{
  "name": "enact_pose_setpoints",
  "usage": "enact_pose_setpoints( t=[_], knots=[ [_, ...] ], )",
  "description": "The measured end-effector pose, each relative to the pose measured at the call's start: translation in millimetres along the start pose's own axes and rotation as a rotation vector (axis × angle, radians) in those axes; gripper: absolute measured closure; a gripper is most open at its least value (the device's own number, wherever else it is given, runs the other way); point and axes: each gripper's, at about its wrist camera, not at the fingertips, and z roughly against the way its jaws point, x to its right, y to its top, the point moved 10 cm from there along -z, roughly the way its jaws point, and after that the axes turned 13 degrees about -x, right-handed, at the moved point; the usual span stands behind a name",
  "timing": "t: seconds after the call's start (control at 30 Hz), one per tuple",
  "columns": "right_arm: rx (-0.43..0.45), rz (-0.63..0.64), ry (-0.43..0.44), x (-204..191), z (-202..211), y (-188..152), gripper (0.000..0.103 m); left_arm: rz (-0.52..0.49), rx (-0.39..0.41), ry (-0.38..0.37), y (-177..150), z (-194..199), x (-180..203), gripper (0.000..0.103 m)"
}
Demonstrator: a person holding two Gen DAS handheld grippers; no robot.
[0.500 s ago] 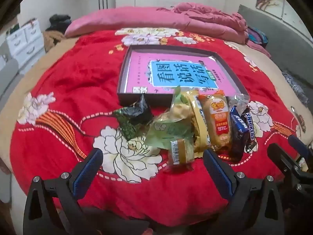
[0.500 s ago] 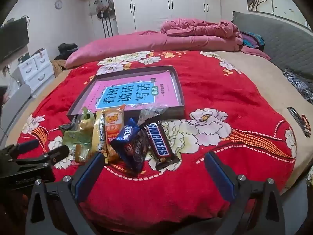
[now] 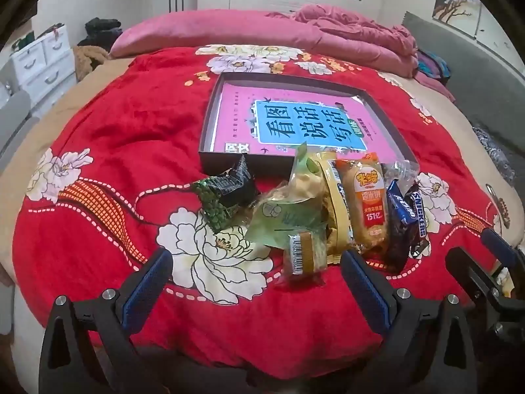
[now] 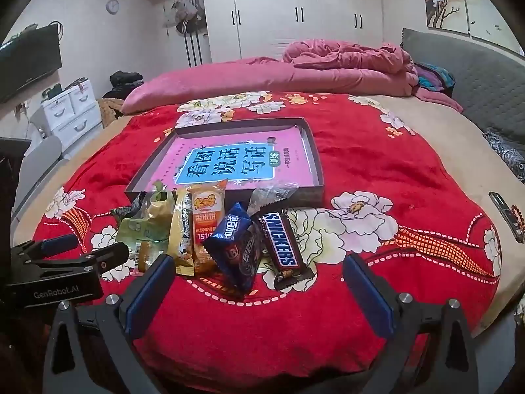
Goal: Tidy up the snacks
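A pile of snack packets lies on the red flowered blanket in front of a shallow dark tray [image 3: 210, 161] [image 4: 316, 170] that holds a pink book. In the pile are a dark green packet [image 3: 226, 197], a light green packet [image 3: 288, 216], a small gold packet [image 3: 303, 252], an orange rice-cracker packet [image 3: 369, 207] [image 4: 206, 220], a blue packet [image 4: 233, 239] and a Snickers bar [image 4: 282, 243] [image 3: 420, 216]. My left gripper [image 3: 256, 289] is open and empty just short of the gold packet. My right gripper [image 4: 259, 292] is open and empty just short of the blue packet and Snickers.
A rolled pink duvet [image 4: 295, 75] lies across the far side of the bed. White drawers [image 4: 72, 111] stand at the left and a grey headboard [image 4: 485, 82] at the right. A dark flat object [image 4: 505, 210] lies near the bed's right edge.
Both views have shifted slightly, so the snack pile sits a little nearer the fingers. Both grippers stay open and nothing on the bed has moved.
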Motion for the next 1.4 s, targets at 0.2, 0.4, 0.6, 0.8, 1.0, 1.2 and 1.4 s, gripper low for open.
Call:
enact_pose_setpoints(
  t=[0.2, 0.4, 0.6, 0.8, 1.0, 1.2, 1.4],
  knots=[
    [0.001, 0.004, -0.003, 0.2, -0.8, -1.1, 0.000, -0.006, 0.012, 0.017, -6.0, 1.5, 6.4, 0.001],
    [-0.003, 0.006, -0.005, 0.0, -0.3, -1.6, 0.000, -0.015, 0.014, 0.022, -6.8, 2.0, 8.0, 0.001],
    [-0.005, 0.005, -0.005, 0.1, -0.8, -1.4, 0.000, -0.016, 0.011, 0.023, -7.8, 1.3, 8.7, 0.001],
    [-0.006, 0.013, -0.007, -0.7, -1.3, -1.8, 0.000, -0.017, 0.010, 0.025, -8.2, 1.1, 8.5, 0.001],
    [-0.006, 0.013, -0.007, -0.8, -1.0, -2.0, 0.000, -0.019, 0.010, 0.025, -8.3, 1.1, 9.4, 0.001],
    [-0.007, 0.013, -0.008, -0.8, -1.1, -1.9, 0.000, -0.023, 0.010, 0.026, -8.6, 0.7, 10.5, 0.001],
    [-0.007, 0.015, -0.009, -1.1, -1.1, -1.9, 0.000, -0.025, 0.008, 0.029, -9.0, 0.6, 11.4, 0.001]
  ],
)
